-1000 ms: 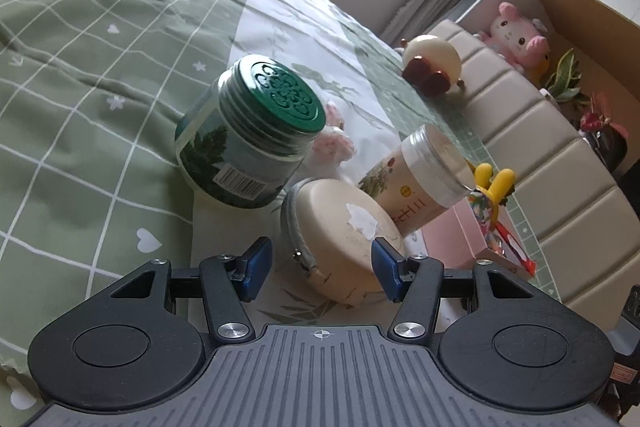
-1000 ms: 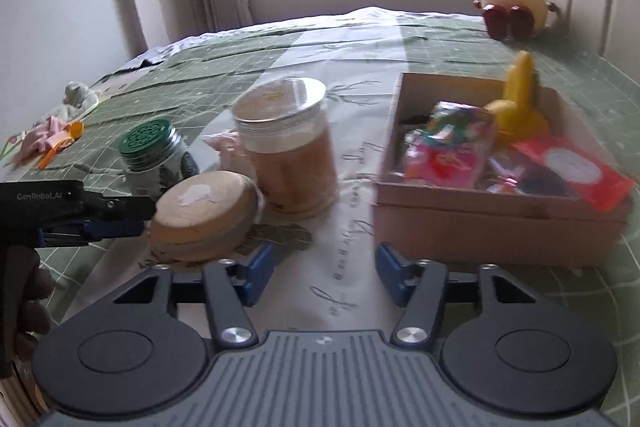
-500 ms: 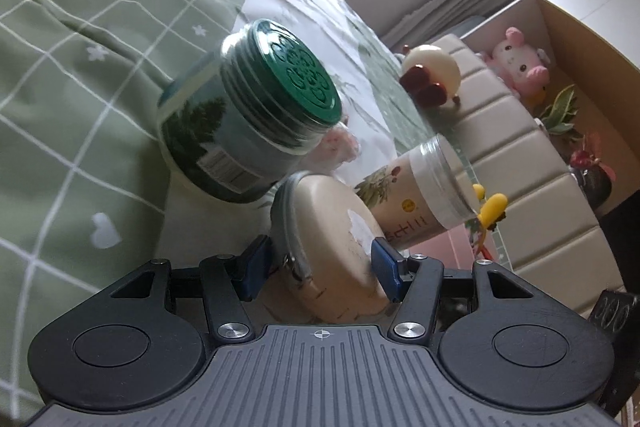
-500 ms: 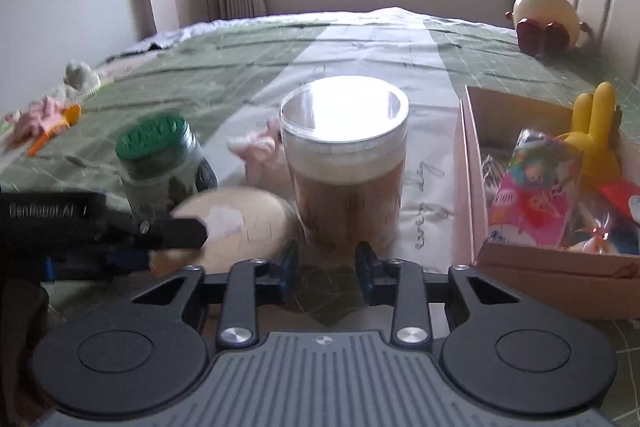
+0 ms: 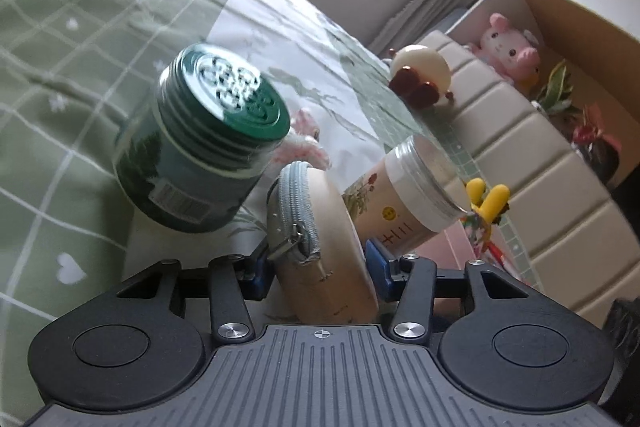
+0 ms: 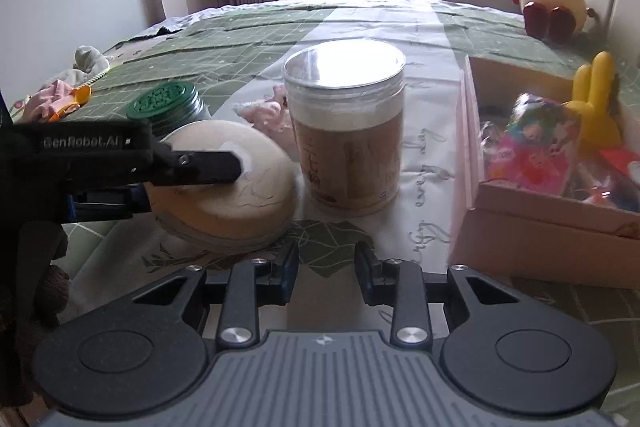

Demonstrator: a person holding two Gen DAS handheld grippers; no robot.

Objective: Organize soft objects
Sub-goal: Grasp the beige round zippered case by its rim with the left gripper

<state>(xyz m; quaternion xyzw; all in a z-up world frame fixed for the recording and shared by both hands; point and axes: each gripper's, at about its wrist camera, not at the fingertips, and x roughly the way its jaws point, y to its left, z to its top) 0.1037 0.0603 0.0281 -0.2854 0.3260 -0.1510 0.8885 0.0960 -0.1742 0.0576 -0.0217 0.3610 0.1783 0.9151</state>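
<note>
Fingers of the left gripper (image 5: 318, 269) are closing around the round beige zip pouch (image 5: 320, 243); blue pads are sitting on either face of it, though firm pressing is not clear yet. From the right wrist view one black finger (image 6: 200, 167) is lying over the pouch's top face. Right gripper (image 6: 326, 277) is standing part open with nothing between its fingers, aimed at bare sheet in front of the clear-lidded canister (image 6: 346, 131).

Taking the canister as landmark: pouch is just beside it on the left, tilted up on edge in the left wrist view; green-lidded jar (image 5: 200, 147) is past the pouch, further left; pink plush bit (image 6: 264, 109) is behind it, between jar and canister; cardboard box (image 6: 540, 223) of toys is sitting on its right, near but apart.

Step in hand, as a judgement: securing the pouch. Doing it well is meaning squeezing the flat faces, not the zipper ridge, closing gently since it will deform, and lifting clear without knocking the canister or jar. Box looks the likely destination.
</note>
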